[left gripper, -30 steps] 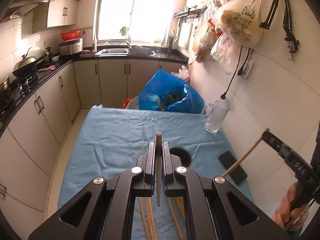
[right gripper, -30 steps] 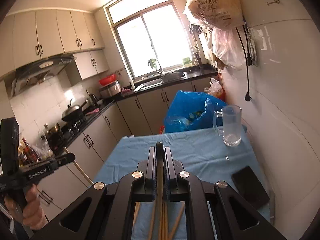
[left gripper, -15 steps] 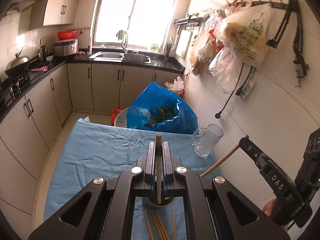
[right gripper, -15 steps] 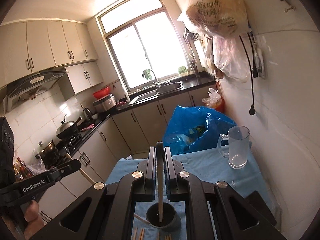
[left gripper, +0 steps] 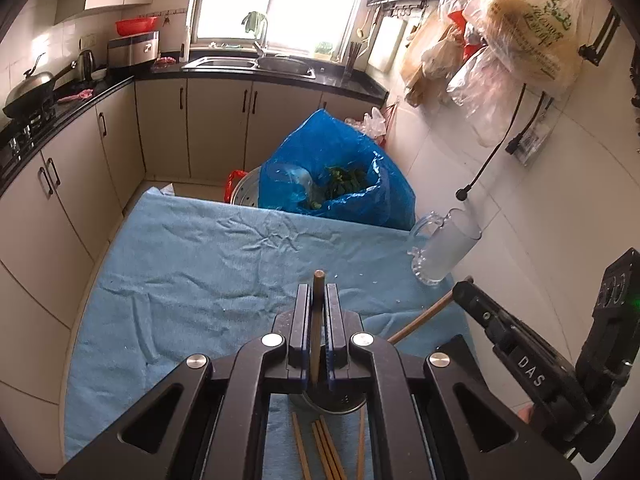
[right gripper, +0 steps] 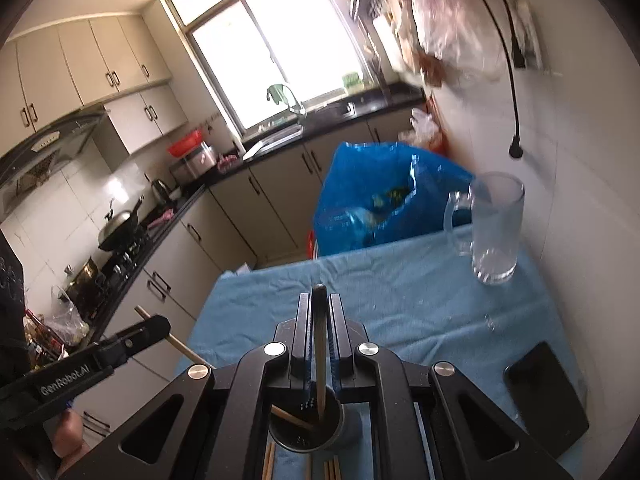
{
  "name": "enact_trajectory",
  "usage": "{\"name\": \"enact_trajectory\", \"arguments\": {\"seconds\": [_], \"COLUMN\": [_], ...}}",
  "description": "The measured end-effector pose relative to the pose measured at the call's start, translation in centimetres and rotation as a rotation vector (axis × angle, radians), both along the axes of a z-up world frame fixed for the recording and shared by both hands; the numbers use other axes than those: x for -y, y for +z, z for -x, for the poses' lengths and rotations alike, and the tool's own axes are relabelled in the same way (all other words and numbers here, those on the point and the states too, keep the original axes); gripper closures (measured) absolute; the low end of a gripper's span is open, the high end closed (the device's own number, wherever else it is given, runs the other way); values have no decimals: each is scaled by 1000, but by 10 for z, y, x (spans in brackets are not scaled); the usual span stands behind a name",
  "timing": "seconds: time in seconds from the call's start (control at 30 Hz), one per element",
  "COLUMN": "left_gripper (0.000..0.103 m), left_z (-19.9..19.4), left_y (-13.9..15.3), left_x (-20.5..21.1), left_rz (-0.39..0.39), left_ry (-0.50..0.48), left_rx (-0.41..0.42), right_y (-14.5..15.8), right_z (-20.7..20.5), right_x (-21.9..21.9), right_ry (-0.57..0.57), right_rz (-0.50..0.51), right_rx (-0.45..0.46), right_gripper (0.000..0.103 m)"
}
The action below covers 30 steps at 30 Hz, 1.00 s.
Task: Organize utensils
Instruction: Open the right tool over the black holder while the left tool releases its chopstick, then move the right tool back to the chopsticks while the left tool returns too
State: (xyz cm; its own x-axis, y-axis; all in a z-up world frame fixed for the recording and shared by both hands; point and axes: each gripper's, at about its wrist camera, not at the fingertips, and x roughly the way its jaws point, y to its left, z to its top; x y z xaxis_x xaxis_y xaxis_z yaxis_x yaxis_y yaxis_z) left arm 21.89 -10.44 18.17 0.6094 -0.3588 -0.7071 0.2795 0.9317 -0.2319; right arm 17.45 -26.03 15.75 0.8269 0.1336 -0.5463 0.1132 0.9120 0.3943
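Writing: "DAS", "GenRobot.AI" | left gripper (left gripper: pixel 318 312) clamps thin wooden chopstick (left gripper: pixel 317 332) | right gripper (right gripper: pixel 320 320) clamps dark-tipped chopstick (right gripper: pixel 320 360), tip inside round dark metal holder (right gripper: pixel 306 436) directly below

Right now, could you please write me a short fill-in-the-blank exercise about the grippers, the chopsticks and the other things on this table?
1. Each gripper, the left gripper and the right gripper, is shut on a single ____.
2. The lower ends of both held chopsticks reach into the dark metal ____, seen under the right gripper.
3. The glass mug on the blue tablecloth is standing ____.
4. Loose chopsticks lie flat on the cloth just ____ the holder.

Missing words: chopstick; holder; upright; outside
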Motion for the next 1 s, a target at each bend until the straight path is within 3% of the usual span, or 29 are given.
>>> {"name": "enact_trajectory", "arguments": {"seconds": [0.1,0.17,0.2,0.23,0.27,0.3,0.7,0.87,1.0], "left_gripper": [94,79,71,69,69,69,67,62,62], "left_z": [-3,-3,-2,0,1,3,53,84,104], "left_y": [-5,-5,-4,-2,0,2,10,-24,-89], "left_x": [0,-2,-4,-5,-6,-9,-50,-83,-104], "left_rz": [-7,-7,-5,-7,-11,-7,20,4,-27], "left_ry": [4,8,13,13,13,14,35,58,80], "left_rx": [-13,-17,-5,8,17,21,66,43,-58], "right_y": [-9,-12,-12,-12,-10,-7,15,-12,-57], "right_z": [-5,-6,-5,-4,-1,3,72,101,114], "right_x": [1,5,6,7,8,10,13,-1,-16], "right_ry": [10,11,16,21,23,20,39,107,156], "right_rz": [-22,-34,-40,-49,-55,-57,-58,-51,-64], "right_rx": [-25,-35,-34,-31,-24,-10,80,33,-61], "right_gripper": [94,92,88,77,67,65,64,64,64]}}
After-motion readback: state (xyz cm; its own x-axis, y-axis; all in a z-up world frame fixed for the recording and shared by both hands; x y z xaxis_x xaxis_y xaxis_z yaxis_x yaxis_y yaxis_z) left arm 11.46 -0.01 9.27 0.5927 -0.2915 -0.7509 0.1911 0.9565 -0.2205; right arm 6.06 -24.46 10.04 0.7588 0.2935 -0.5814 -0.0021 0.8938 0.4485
